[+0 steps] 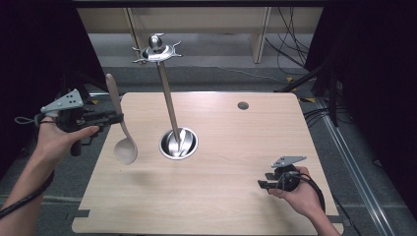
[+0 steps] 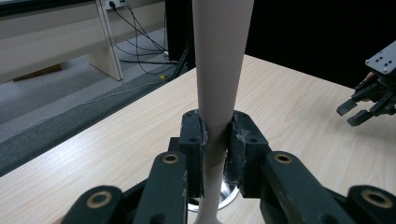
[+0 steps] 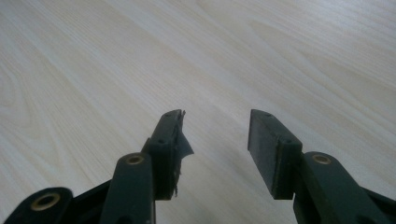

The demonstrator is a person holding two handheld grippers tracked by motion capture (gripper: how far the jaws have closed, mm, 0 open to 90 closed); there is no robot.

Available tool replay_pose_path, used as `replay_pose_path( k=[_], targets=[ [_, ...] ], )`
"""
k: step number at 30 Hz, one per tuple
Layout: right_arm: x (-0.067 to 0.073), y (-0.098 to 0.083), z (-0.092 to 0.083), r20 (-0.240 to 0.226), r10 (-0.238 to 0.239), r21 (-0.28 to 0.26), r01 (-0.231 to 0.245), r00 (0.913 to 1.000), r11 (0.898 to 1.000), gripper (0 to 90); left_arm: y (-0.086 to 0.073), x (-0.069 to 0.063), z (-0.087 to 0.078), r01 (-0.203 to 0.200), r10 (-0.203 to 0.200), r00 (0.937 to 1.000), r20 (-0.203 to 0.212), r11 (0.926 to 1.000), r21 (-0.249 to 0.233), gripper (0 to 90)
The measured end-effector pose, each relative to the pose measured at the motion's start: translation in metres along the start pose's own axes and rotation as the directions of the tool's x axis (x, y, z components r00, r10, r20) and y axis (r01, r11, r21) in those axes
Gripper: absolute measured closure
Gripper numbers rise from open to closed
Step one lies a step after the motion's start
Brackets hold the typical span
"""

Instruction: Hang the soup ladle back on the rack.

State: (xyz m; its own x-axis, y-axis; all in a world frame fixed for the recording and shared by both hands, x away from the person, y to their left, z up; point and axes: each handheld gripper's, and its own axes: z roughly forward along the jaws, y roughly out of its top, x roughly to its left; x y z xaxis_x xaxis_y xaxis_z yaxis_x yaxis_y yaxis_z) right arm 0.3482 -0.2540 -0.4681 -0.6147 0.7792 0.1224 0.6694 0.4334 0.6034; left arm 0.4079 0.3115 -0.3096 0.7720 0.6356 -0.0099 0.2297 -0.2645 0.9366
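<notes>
A pale wooden spoon [image 1: 119,120] hangs above the table's left side, bowl down and handle up. My left gripper [image 1: 117,118] is shut on its handle; in the left gripper view the handle [image 2: 219,70] rises between the closed jaws [image 2: 215,140]. A metal utensil stand [image 1: 167,93] with a hooked top ring rises from a round steel base [image 1: 178,143] at the table's middle. My right gripper [image 1: 262,185] rests low at the front right, open, nothing between its fingers [image 3: 215,140].
The light wood table [image 1: 221,196] has a small round hole [image 1: 243,105] near its far edge. Cables lie on the floor at the right and behind. A wooden bench stands beyond the table.
</notes>
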Motion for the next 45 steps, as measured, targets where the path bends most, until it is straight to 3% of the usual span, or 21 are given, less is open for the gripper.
replay_pose_path(
  k=[10, 26, 29, 31, 37, 39, 45],
  targets=[
    [-0.002, 0.0, 0.002, 0.001, -0.038, -0.019, 0.038, 0.9993, 0.999, 55.5, 0.007, 0.003, 0.005, -0.014, 0.014, 0.9988, 0.046, 0.9999, 0.007, 75.6],
    [-0.002, 0.0, 0.0, -0.004, -0.042, -0.002, 0.042, 0.9991, 0.999, 55.5, 0.017, 0.008, 0.011, -0.005, 0.005, 0.9981, 0.061, 1.0, 0.008, 75.6],
    [0.0, 0.001, 0.0, -0.011, -0.019, 0.004, 0.019, 0.9998, 1.0, 55.5, 0.019, 0.008, 0.011, -0.003, 0.003, 0.9979, 0.064, 1.0, 0.007, 75.6],
    [-0.001, 0.001, 0.0, -0.005, -0.044, -0.001, 0.044, 0.999, 0.999, 55.5, 0.02, 0.009, 0.012, -0.005, 0.005, 0.9972, 0.075, 1.0, 0.003, 75.6],
    [-0.001, 0.001, 0.0, -0.003, -0.033, 0.002, 0.033, 0.9995, 0.999, 55.4, 0.024, 0.008, 0.014, -0.009, 0.008, 0.9958, 0.091, 1.0, 0.005, 75.6],
    [-0.002, 0.001, 0.001, -0.006, -0.057, -0.006, 0.057, 0.9983, 0.998, 55.4, 0.025, 0.008, 0.015, -0.01, 0.01, 0.9955, 0.094, 0.9999, 0.009, 75.6],
    [-0.003, 0.001, 0.001, -0.007, -0.057, -0.005, 0.057, 0.9984, 0.998, 55.4, 0.027, 0.008, 0.018, -0.014, 0.012, 0.9955, 0.093, 0.9997, 0.018, 75.6]
  ],
)
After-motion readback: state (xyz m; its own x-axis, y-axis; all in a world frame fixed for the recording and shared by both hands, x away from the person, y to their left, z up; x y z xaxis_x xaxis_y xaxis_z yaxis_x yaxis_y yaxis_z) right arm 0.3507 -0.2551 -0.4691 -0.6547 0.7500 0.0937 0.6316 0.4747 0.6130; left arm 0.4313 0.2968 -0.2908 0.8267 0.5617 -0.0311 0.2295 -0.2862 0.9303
